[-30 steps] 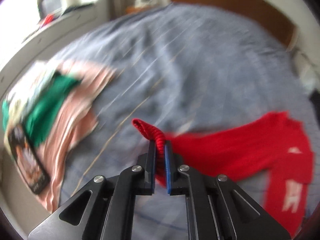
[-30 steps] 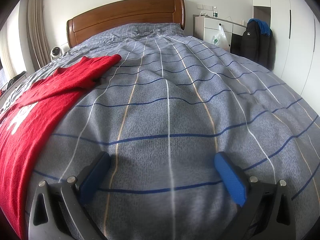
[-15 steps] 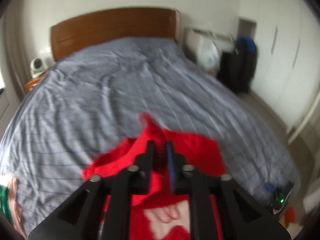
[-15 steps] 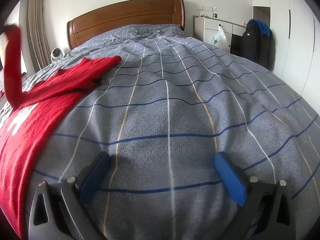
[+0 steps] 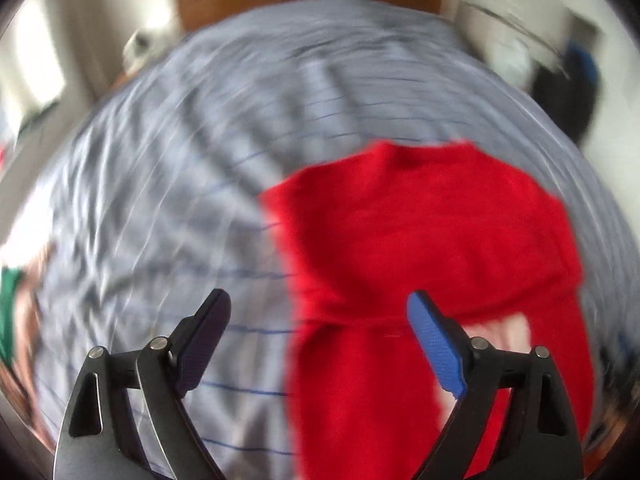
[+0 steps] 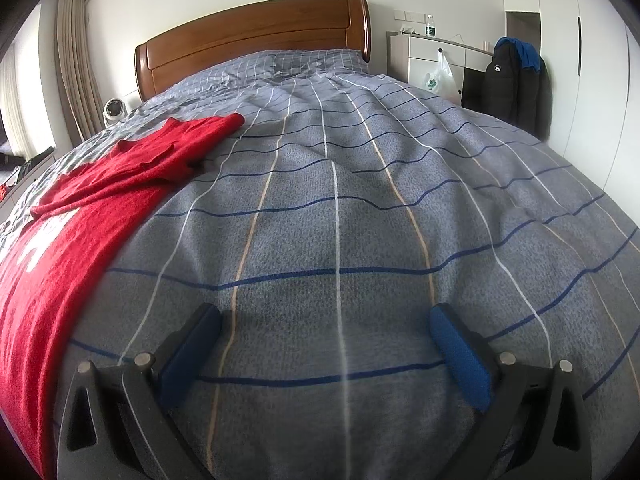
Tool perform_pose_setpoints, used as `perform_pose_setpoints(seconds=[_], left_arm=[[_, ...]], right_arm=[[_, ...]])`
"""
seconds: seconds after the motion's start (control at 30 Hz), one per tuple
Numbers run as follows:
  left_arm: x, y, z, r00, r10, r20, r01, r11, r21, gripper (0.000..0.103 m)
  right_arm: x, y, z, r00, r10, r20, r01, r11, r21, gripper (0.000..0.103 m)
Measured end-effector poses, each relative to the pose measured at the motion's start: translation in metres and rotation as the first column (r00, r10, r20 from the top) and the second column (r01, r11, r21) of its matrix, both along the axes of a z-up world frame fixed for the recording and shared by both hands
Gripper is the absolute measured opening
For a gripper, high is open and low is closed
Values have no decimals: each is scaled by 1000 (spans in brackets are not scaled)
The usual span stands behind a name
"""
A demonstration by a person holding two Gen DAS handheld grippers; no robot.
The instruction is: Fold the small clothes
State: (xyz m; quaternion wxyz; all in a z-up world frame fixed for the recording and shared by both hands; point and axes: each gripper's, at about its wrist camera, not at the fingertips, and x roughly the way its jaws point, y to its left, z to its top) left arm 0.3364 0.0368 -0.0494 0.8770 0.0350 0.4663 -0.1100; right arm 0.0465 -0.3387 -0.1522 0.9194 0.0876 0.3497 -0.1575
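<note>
The left wrist view is smeared by motion blur. The red sweater (image 5: 420, 248) lies on the bed (image 6: 360, 200), left of the middle, one sleeve folded across its chest, white print partly covered. Left gripper (image 5: 319, 334) and right gripper (image 6: 325, 342) both have jaws spread wide, holding nothing.

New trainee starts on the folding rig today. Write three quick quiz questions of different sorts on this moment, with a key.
1. True or false: the left gripper is clamped on the red sweater.
2. What does the red sweater lie on?
A. the wooden headboard
B. the checked bedspread
C. the white dresser
3. Fill in: the right gripper is ____ and holds nothing.

Key: 1 false; 2 B; 3 open.
</note>
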Motion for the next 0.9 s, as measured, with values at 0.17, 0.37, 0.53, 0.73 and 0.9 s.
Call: perform_pose_setpoints(seconds=[0.17, 0.37, 0.53, 0.73, 0.9], left_arm=[[16, 23, -26, 994, 31, -100, -43, 991, -123, 83], [26, 0, -76, 987, 82, -138, -83, 997, 5, 15], [8, 34, -88, 978, 154, -140, -164, 984, -68, 8], [-17, 35, -74, 986, 123, -110, -132, 989, -72, 40], [-50, 46, -66, 993, 115, -11, -116, 993, -16, 83]], right_arm=[[2, 1, -1, 1000, -3, -2, 3, 1000, -11, 103], [2, 2, -2, 1000, -4, -4, 4, 1000, -15, 103], [2, 3, -2, 1000, -3, -1, 3, 1000, -14, 103], [2, 3, -2, 1000, -4, -2, 4, 1000, -14, 103], [3, 3, -3, 1000, -4, -2, 4, 1000, -15, 103]])
